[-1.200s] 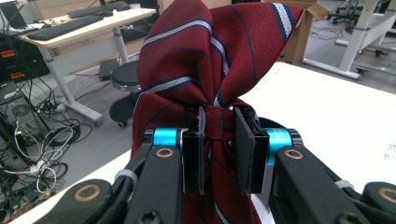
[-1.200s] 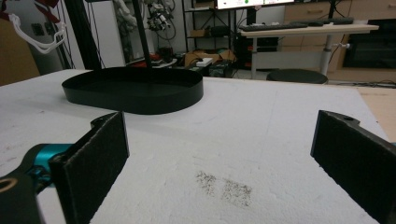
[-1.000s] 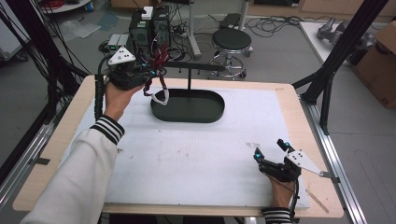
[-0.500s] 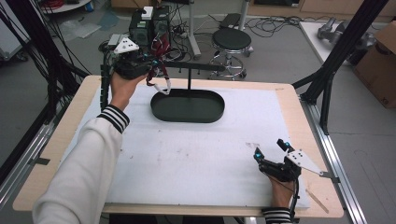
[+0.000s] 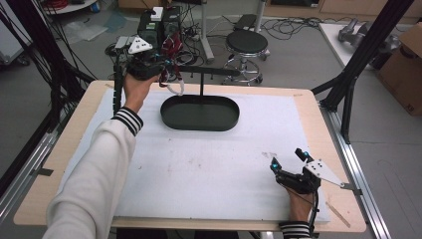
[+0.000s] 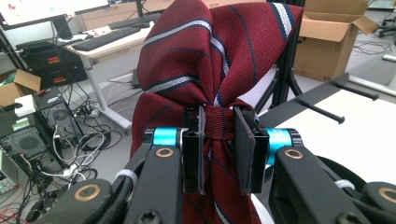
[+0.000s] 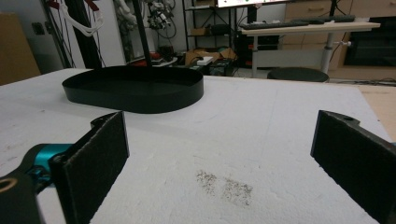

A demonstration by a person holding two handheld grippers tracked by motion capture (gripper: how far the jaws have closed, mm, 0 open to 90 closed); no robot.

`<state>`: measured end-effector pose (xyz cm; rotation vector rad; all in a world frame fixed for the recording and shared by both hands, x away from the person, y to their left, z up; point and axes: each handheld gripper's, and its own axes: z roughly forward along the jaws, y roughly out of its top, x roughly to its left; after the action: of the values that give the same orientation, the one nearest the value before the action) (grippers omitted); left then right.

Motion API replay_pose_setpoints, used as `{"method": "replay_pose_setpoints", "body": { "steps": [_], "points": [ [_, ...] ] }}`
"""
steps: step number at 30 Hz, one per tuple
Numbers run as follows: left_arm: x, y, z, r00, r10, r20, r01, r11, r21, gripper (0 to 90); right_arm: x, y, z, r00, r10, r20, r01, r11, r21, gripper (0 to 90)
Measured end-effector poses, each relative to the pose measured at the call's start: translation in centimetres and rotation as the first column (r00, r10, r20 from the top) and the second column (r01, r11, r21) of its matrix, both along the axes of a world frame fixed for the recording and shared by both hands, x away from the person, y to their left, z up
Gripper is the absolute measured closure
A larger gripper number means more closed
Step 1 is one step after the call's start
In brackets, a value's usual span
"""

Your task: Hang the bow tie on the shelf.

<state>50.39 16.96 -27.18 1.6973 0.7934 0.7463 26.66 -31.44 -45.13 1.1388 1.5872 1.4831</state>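
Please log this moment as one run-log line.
left gripper: shut on dark red striped fabric tie | right gripper: open, empty

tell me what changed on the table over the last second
The left gripper, its jaws shut on the red striped tie, has carried it away from above the black oval tray, farther from the person and up beside the left end of the stand's crossbar. The grip did not change. The right gripper stayed open near the table's front right; tray and stand did not move.
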Motion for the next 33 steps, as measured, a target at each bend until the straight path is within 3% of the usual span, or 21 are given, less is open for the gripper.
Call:
{"method": "replay_pose_setpoints", "body": {
  "steps": [12, 20, 33],
  "points": [
    [1.1, 0.7, -1.3, 0.9972, 0.072, -0.020, -0.072, 0.9972, 0.019, 74.4, 0.0, 0.1, 0.0, 1.0000, 0.002, -0.001, -0.002, 1.0000, -0.004, 3.1],
    [1.1, 1.5, -2.7, 0.9934, 0.104, -0.048, -0.104, 0.9945, 0.001, 74.4, 0.0, 0.1, 0.0, 1.0000, 0.002, -0.001, -0.002, 1.0000, -0.002, 3.2],
    [0.9, 2.0, -4.7, 0.9856, 0.142, -0.092, -0.142, 0.9898, 0.010, 74.2, 0.0, 0.1, 0.0, 1.0000, 0.001, -0.001, -0.001, 1.0000, -0.007, 3.2]
  ]
}}
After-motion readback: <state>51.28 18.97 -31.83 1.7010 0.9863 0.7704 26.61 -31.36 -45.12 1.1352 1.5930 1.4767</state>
